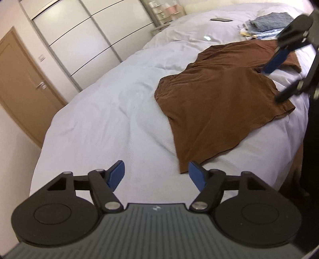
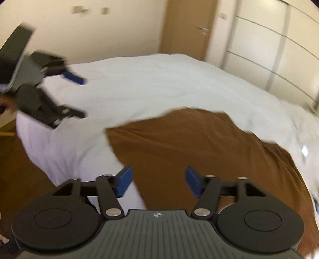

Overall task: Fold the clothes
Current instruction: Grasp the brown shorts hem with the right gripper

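A brown shirt [image 1: 219, 95] lies spread flat on the white bed [image 1: 99, 119]. In the left wrist view my left gripper [image 1: 156, 173] is open over the bare cover, just short of the shirt's near corner, with nothing between its blue pads. My right gripper [image 1: 271, 85] hovers open over the shirt's far right side. In the blurred right wrist view the right gripper [image 2: 158, 177] stands open above the edge of the brown shirt [image 2: 189, 143], holding nothing. The left gripper [image 2: 82, 97] shows at the upper left, open over the bed [image 2: 159, 83].
A stack of folded clothes [image 1: 265, 25] and a dark flat phone-like object [image 1: 221, 19] lie at the far end of the bed. A white sliding wardrobe [image 1: 89, 39] and a wooden door [image 1: 22, 83] stand beyond it. Wooden floor [image 2: 20, 169] lies beside the bed.
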The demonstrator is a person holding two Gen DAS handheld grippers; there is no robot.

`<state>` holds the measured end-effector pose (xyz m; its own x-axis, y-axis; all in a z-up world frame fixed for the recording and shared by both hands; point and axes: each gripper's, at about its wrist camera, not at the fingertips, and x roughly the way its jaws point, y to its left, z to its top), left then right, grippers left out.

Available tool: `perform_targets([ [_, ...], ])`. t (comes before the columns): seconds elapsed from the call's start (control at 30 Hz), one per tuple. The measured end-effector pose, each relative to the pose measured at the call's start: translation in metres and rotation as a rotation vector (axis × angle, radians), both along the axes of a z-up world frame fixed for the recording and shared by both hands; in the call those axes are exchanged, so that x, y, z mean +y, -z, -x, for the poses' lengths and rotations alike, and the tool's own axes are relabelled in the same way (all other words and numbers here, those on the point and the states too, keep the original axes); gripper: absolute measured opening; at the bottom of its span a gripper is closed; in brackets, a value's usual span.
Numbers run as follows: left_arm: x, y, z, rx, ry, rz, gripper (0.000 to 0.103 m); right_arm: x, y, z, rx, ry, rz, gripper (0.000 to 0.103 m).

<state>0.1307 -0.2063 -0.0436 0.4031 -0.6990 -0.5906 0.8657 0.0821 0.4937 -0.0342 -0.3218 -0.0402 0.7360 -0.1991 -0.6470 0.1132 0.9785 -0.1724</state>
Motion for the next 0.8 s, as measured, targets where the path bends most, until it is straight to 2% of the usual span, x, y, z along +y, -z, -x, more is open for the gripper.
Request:
perform_targets([
  [0.2,0.004,-0.007,-0.028,-0.105,0.133,-0.065,0.068,0.039,0.027,-0.072,0.059,-0.119,0.082,0.055],
  [0.37,0.010,-0.006,-0.047,-0.118,0.140,-0.069,0.071,0.068,0.050,-0.118,0.095,-0.198,0.188,0.048],
  [0.43,0.013,-0.003,-0.053,-0.116,0.132,-0.061,0.075,0.076,0.060,-0.133,0.121,-0.210,0.246,0.047],
  [0.67,0.021,0.016,-0.062,-0.092,0.116,-0.068,0.078,0.091,0.091,-0.151,0.177,-0.234,0.466,0.047],
  [0.8,0.020,0.020,-0.061,-0.124,0.137,-0.089,0.079,0.088,0.100,-0.149,0.176,-0.229,0.567,0.042],
])
